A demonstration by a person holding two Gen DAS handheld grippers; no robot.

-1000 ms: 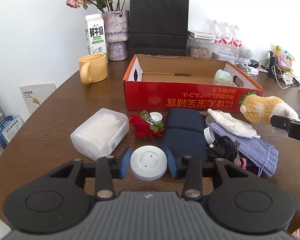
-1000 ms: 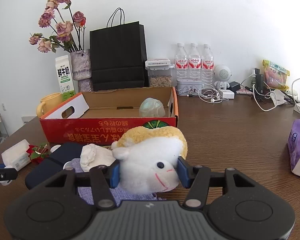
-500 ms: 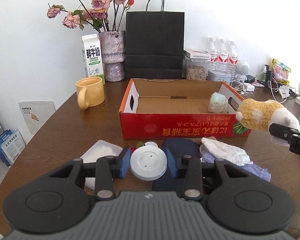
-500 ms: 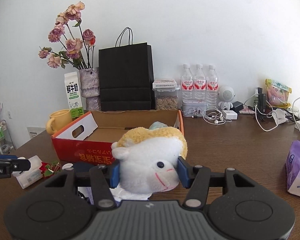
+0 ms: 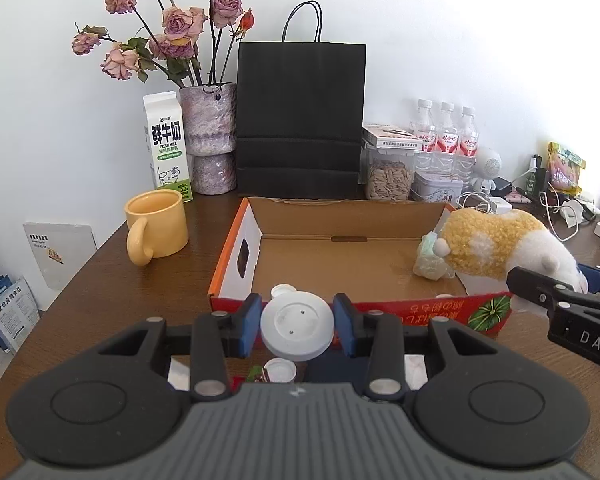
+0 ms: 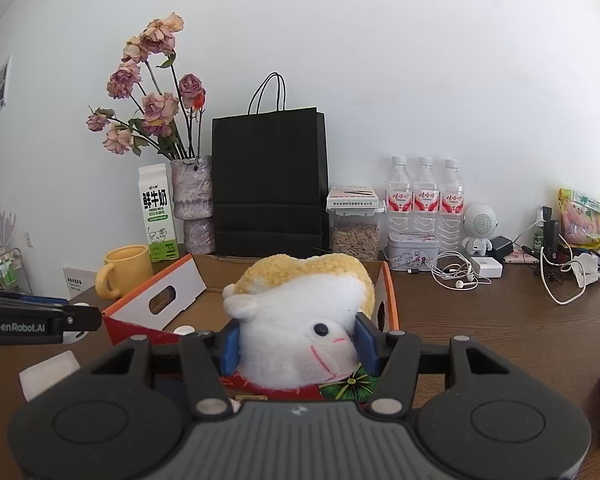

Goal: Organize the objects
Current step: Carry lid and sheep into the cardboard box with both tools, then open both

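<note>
Both grippers have risen toward the red cardboard box (image 5: 416, 312): the left gripper (image 5: 297, 326) clamps a white round lid (image 5: 297, 326) at its near wall, the right gripper (image 6: 296, 346) squeezes a plush toy (image 6: 300, 320) over the right end. Inside lies 1 pale green bundle (image 5: 430, 258) (far-right corner); most of the floor is bare.

- The milk carton (image 5: 167, 148) by the vase reads "鲜牛奶" with "FRESH MILK" beneath it.
- My right claw (image 5: 580, 334), seen from my left wrist, shows the white letters "DAS" at the picture's edge.
- My left claw (image 6: 40, 325), seen from my right wrist, is marked "GenRobot.AI".
- The red box (image 5: 440, 314) carries upside-down yellow characters I cannot make out.
</note>
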